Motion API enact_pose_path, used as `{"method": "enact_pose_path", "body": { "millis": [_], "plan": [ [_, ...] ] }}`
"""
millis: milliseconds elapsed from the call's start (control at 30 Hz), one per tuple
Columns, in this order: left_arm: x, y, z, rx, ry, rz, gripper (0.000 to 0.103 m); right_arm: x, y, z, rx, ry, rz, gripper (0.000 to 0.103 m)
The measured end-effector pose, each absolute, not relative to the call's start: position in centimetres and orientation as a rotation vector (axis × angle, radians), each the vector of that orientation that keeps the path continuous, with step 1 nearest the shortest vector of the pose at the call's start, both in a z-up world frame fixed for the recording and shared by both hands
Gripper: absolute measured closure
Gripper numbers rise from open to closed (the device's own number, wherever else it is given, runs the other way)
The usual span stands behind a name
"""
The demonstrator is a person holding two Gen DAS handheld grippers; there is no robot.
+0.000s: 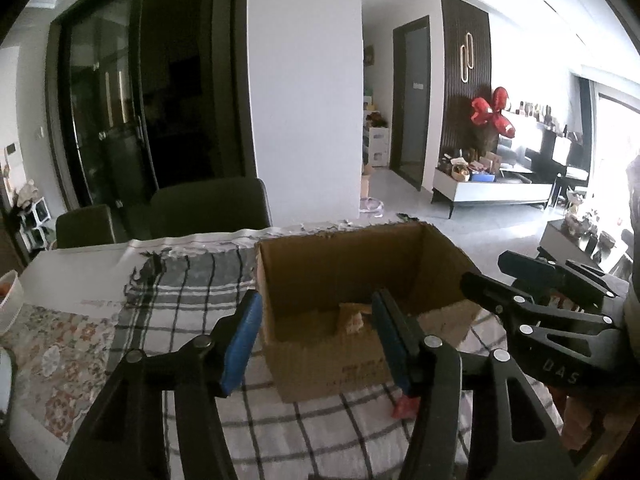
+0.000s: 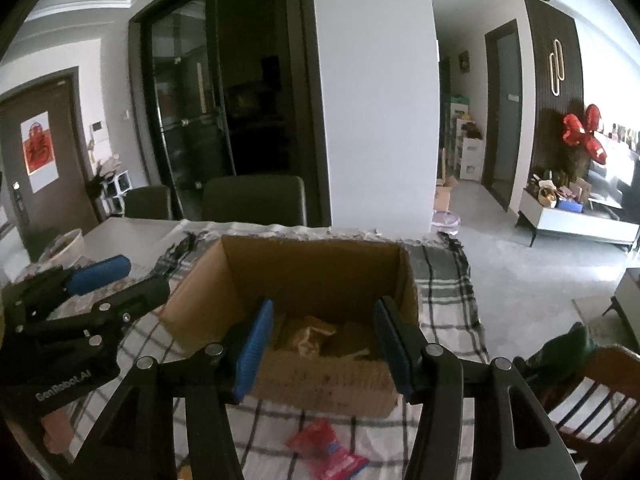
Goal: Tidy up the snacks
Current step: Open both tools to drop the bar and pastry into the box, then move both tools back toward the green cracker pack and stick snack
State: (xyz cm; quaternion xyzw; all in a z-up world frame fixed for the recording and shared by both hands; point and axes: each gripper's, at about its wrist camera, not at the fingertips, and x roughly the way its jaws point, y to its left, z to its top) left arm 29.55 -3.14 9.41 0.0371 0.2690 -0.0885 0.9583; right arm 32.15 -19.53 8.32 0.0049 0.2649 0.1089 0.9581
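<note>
Checked cloth covers the desk (image 2: pixel 440 280); cardboard box (image 2: pixel 304 268) holds snack packets (image 2: pixel 308 336). Both hand-held grippers, left (image 1: pixel 316 336) and right (image 2: pixel 324 344), gape empty. Only the right view shows the red packet (image 2: pixel 326 450) fully.

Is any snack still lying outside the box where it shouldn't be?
Yes. A red snack packet lies flat on the checked cloth, just in front of the cardboard box. Other snacks are already inside the box, so this one looks left out. Nothing looks spilled or broken.
</note>
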Motion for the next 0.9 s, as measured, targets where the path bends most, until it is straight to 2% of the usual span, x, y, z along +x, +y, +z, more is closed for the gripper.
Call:
{"method": "enact_pose_path", "body": {
  "millis": [500,900],
  "plan": [
    [21.9,-1.8,8.7,0.081,0.539,-0.125,0.041,24.8,-18.3,7.0,0.021,0.543,0.304,0.049],
    [17.7,0.0,4.9,0.064,0.649,-0.084,0.038,20.5,-16.0,3.0,0.004,0.655,0.384,0.049]
  ]
}}
